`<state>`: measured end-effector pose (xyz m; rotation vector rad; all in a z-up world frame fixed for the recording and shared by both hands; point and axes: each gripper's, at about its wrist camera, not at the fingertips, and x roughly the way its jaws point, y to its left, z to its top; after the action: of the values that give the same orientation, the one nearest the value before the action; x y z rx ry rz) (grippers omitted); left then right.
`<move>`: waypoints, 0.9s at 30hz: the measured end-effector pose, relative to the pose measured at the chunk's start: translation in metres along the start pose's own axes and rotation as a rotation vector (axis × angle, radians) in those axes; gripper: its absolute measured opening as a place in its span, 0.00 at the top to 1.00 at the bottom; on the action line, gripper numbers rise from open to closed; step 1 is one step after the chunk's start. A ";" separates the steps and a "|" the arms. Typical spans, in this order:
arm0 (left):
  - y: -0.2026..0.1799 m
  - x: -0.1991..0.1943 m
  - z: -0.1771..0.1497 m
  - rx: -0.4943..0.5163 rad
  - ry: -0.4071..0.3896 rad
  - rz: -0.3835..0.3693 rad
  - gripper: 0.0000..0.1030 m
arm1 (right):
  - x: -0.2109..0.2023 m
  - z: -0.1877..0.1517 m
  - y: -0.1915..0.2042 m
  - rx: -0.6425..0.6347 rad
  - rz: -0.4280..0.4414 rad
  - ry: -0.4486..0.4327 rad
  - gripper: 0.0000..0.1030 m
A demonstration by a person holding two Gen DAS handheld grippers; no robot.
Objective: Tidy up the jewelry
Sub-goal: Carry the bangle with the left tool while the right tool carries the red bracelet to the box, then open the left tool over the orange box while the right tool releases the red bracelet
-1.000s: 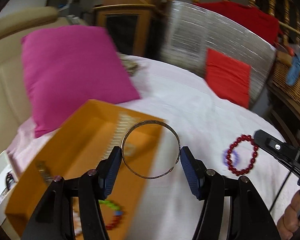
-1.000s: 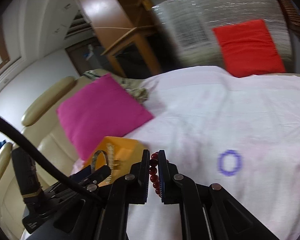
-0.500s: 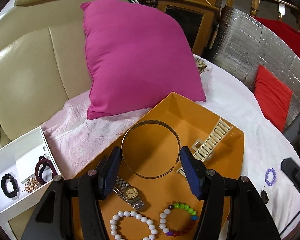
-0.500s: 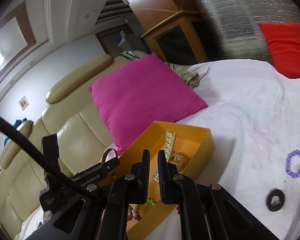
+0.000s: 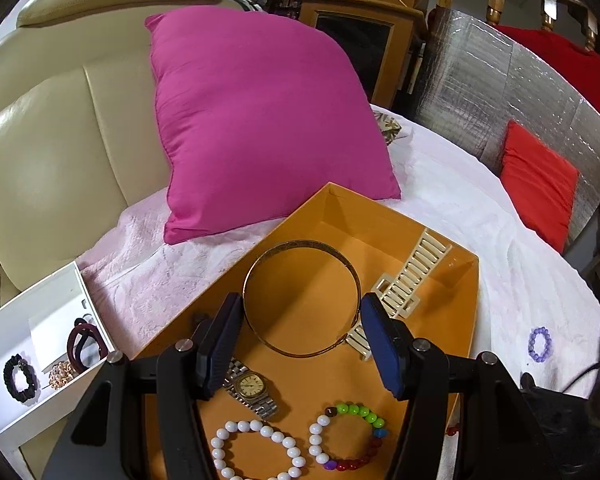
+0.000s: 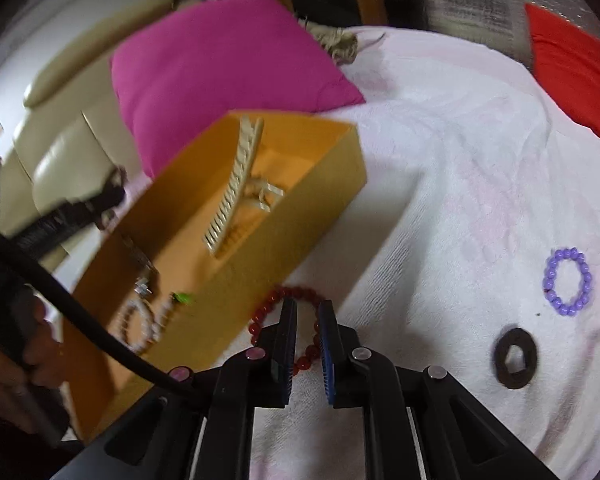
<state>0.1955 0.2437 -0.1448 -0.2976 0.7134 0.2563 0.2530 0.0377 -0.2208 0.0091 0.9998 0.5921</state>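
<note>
Left claw (image 5: 301, 337), we find, grips the gold bangle (image 5: 301, 298) across its width directly above the orange box (image 5: 470, 312), presumably for release there, while the slightly parted right claw (image 6: 307, 349) straddles the red bead bracelet (image 6: 284, 322) outside.

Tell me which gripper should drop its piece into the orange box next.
Left. The left gripper holds the gold bangle over the orange box; the red bead bracelet lies outside.
</note>
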 end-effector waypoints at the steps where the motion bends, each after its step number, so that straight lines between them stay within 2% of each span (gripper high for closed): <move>1: -0.002 0.000 0.000 0.006 0.001 -0.001 0.40 | 0.005 0.000 0.001 -0.002 -0.006 0.005 0.88; 3: -0.004 0.000 -0.001 0.016 0.002 0.002 0.40 | 0.022 -0.003 0.005 -0.032 -0.037 0.044 0.86; 5: -0.006 0.001 -0.001 0.017 0.002 -0.001 0.40 | 0.030 -0.006 0.010 -0.079 -0.088 0.049 0.84; 7: -0.007 0.001 -0.002 0.015 0.004 -0.005 0.40 | 0.030 -0.009 0.012 -0.105 -0.102 0.036 0.84; 8: -0.008 0.001 -0.002 0.017 0.004 -0.004 0.40 | 0.030 -0.009 0.014 -0.118 -0.109 0.041 0.85; 9: -0.009 0.001 -0.002 0.019 0.003 -0.003 0.40 | 0.028 -0.009 0.014 -0.123 -0.115 0.037 0.90; 11: -0.009 0.000 -0.002 0.020 0.001 -0.001 0.40 | 0.026 -0.008 0.013 -0.110 -0.114 0.026 0.90; 18: -0.002 -0.001 0.000 0.002 -0.005 0.021 0.40 | -0.027 0.005 -0.004 -0.007 -0.108 -0.126 0.90; 24: 0.001 0.000 0.002 0.015 -0.014 0.062 0.40 | -0.074 0.018 -0.004 0.045 -0.010 -0.304 0.90; 27: 0.003 0.002 0.002 0.018 -0.009 0.078 0.40 | -0.087 0.023 0.011 0.044 0.090 -0.369 0.90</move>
<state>0.1973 0.2474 -0.1455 -0.2515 0.7189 0.3246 0.2309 0.0118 -0.1365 0.1969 0.6556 0.6240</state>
